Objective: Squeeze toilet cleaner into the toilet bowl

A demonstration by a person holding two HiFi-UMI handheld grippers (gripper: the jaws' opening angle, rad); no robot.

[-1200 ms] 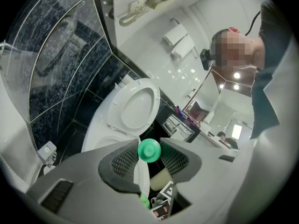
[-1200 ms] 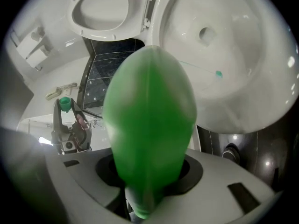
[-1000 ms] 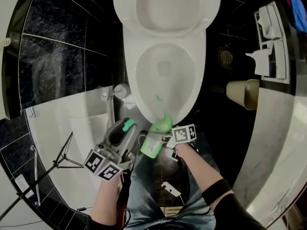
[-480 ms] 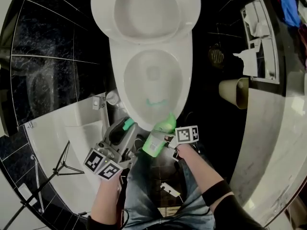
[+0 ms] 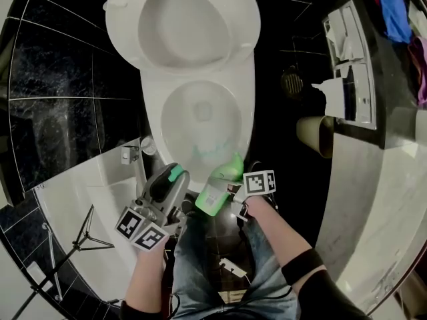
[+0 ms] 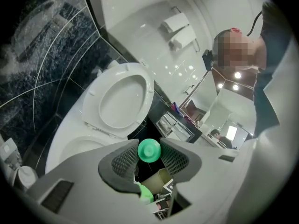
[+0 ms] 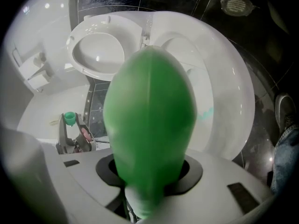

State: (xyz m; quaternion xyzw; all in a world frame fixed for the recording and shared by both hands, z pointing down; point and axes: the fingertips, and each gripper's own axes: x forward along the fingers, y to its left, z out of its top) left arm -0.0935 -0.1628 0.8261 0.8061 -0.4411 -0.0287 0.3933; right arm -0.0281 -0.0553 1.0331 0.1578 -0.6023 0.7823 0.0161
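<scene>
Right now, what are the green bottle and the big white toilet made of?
The green squeeze bottle: probably soft plastic, smooth, dull sheen, no sharp reflections. The white toilet bowl: looks like glazed ceramic, glossy, with bright light streaks on its rim.

A bathroom is indicated — a white toilet [image 5: 152, 112], black tiles [image 5: 60, 59] and a floor drain [image 5: 291, 83] are seen.

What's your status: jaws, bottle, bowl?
Right gripper shut on green bottle, nozzle at toilet bowl rim. Left gripper holds green cap. Green streak in bowl. Nothing blocking.
</scene>
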